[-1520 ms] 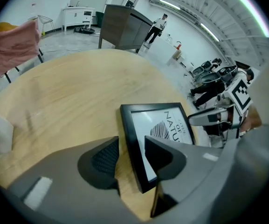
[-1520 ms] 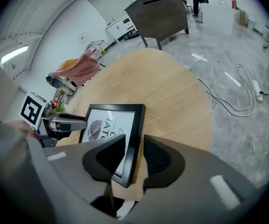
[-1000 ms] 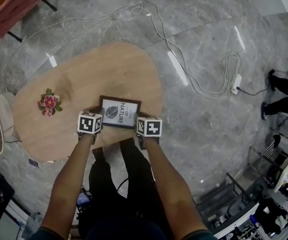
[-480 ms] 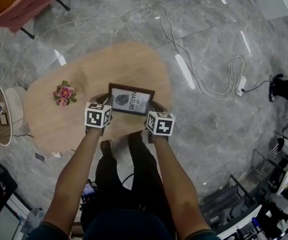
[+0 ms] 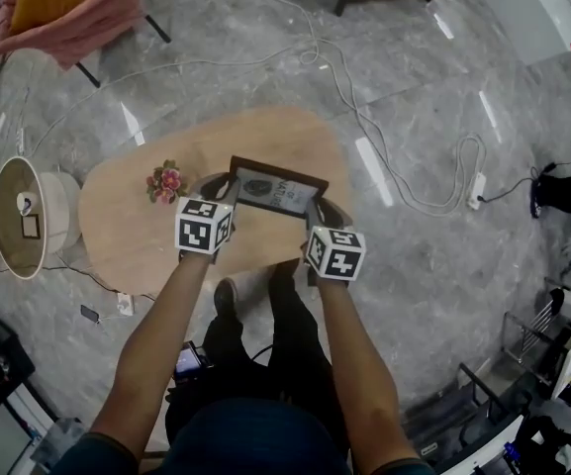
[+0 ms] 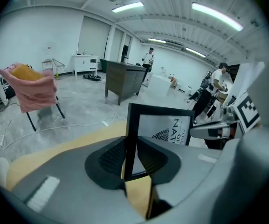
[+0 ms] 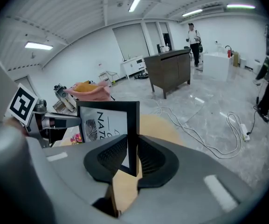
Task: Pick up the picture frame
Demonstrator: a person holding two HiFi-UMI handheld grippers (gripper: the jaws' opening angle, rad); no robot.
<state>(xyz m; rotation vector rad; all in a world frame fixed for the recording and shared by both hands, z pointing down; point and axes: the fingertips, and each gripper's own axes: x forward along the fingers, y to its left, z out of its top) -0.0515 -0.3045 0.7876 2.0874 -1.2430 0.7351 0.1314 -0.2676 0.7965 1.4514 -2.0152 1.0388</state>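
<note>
The picture frame (image 5: 277, 188) is dark-edged with a white print of a leaf and lettering. It hangs in the air above the wooden table (image 5: 137, 231), held from both sides. My left gripper (image 5: 222, 188) is shut on the frame's left edge (image 6: 130, 139), its pads pressing either face. My right gripper (image 5: 323, 210) is shut on the frame's right edge (image 7: 133, 139) in the same way. The frame (image 6: 164, 127) stands upright between the two grippers, and each gripper view shows the other gripper across it.
A small bunch of pink flowers (image 5: 165, 181) lies on the table to the left. A white lamp shade (image 5: 23, 216) stands on the floor at far left. A cable and power strip (image 5: 473, 176) trail over the grey floor at right. A pink-draped chair (image 5: 62, 8) stands at upper left.
Both grippers have risen together with the frame between them, lifting it off the table. The view has shifted, so the table now sits lower and further from the frame.
</note>
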